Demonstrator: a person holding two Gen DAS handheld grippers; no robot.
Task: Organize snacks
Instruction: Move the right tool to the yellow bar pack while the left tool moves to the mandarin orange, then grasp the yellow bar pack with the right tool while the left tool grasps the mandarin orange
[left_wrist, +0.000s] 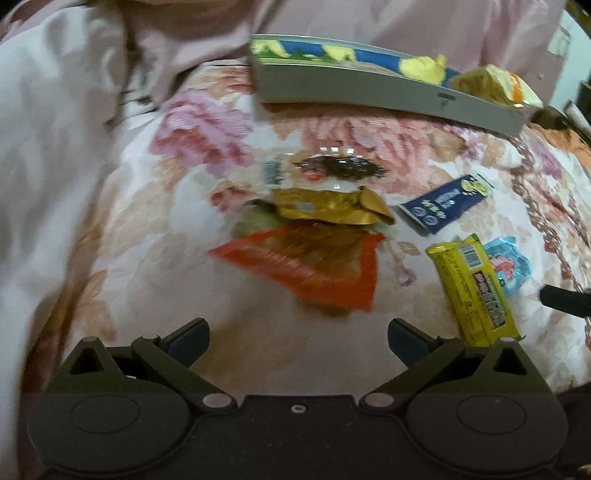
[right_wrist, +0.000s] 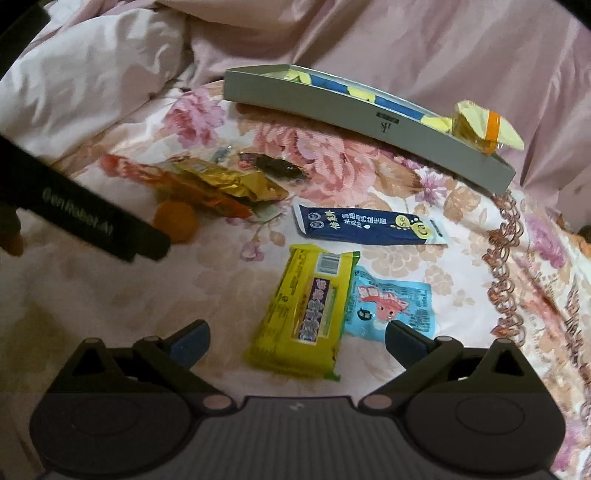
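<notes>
Looking like a home bedroom: floral bedspread (right_wrist: 332, 166) covering the whole centre of the frame, pink duvet (right_wrist: 406, 44) bunching across the top, white pillow (right_wrist: 92, 85) sitting upper left, snack packets lying loose on it.

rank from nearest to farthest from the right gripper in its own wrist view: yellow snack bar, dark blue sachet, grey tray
1. Yellow snack bar, just ahead of the open right gripper.
2. Dark blue sachet, beyond the bar, slightly right.
3. Grey tray, at the back.
</notes>
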